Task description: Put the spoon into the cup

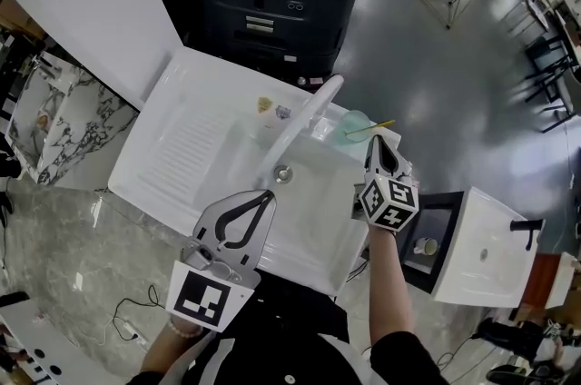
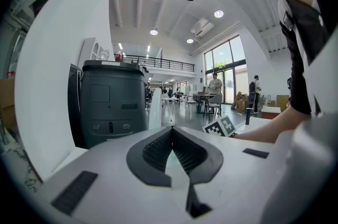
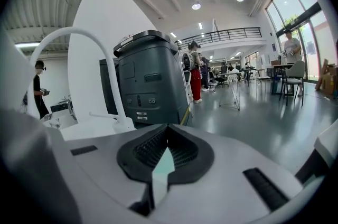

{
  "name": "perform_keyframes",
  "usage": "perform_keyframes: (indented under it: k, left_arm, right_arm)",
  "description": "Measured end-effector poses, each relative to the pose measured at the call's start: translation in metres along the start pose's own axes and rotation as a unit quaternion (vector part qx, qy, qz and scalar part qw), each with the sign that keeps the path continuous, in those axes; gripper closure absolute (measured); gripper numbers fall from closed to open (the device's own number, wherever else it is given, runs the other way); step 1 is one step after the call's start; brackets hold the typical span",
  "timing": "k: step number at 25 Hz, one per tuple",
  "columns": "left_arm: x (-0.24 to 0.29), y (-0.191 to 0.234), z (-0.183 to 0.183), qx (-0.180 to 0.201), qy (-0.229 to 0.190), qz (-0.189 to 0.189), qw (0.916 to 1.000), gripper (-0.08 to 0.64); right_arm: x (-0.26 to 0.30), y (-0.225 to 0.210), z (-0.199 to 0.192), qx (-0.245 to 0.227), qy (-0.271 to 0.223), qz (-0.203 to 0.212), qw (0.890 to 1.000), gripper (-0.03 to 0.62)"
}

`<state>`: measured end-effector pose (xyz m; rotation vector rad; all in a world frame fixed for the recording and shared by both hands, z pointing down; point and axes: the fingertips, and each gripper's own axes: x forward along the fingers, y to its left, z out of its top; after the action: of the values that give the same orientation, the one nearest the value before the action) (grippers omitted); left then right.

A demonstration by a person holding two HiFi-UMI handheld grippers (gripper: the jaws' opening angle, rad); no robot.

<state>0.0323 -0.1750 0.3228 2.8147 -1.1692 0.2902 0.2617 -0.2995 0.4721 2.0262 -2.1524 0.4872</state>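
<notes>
Both grippers hang over the sink. The left gripper, jaws pressed together on nothing, is at the near left of the basin. The right gripper, jaws also together and empty, points at the cup on the far right corner. The spoon rests in the cup, handle poking out right.

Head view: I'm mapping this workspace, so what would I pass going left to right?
Marble-patterned slab → left gripper → pale green cup → small white basin.
</notes>
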Motion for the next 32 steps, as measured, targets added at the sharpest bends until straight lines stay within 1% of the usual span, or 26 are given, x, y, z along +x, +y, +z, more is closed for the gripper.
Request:
perform_keyframes:
  k: [4,7,12,17,23,28,32]
  left_arm:
    - [-0.002,-0.001,-0.001,-0.001,-0.001,-0.007,1.0,0.563]
    - [-0.002,-0.001,0.001,-0.002,-0.003,-0.012,0.9999,0.563]
    - [-0.001,-0.004,0.004,0.008,-0.008,-0.026,0.9996,0.563]
    - [0.0,-0.009,0.005,0.003,-0.01,-0.036,0.9993,0.563]
    - [0.004,-0.012,0.007,0.004,-0.01,-0.046,0.9989,0.563]
    - [0.007,-0.013,0.01,0.008,-0.014,-0.049,0.9987,0.563]
    - [0.007,-0.017,0.017,0.018,-0.015,-0.056,0.9982,0.563]
  right_arm:
    - [-0.013,0.019,0.003,-0.029,0.002,0.016,0.999,0.591]
    - [-0.026,0.031,0.006,-0.033,-0.002,0.026,0.999,0.591]
    - [-0.05,0.043,0.017,-0.037,-0.015,0.032,0.999,0.591]
    - [-0.075,0.055,0.03,-0.056,-0.031,0.038,0.997,0.591]
    - [-0.101,0.081,0.046,-0.111,-0.047,0.061,0.991,0.591]
    - [-0.123,0.101,0.061,-0.126,-0.064,0.078,0.987,0.591]
    - [-0.141,0.111,0.076,-0.149,-0.079,0.08,0.982,0.591]
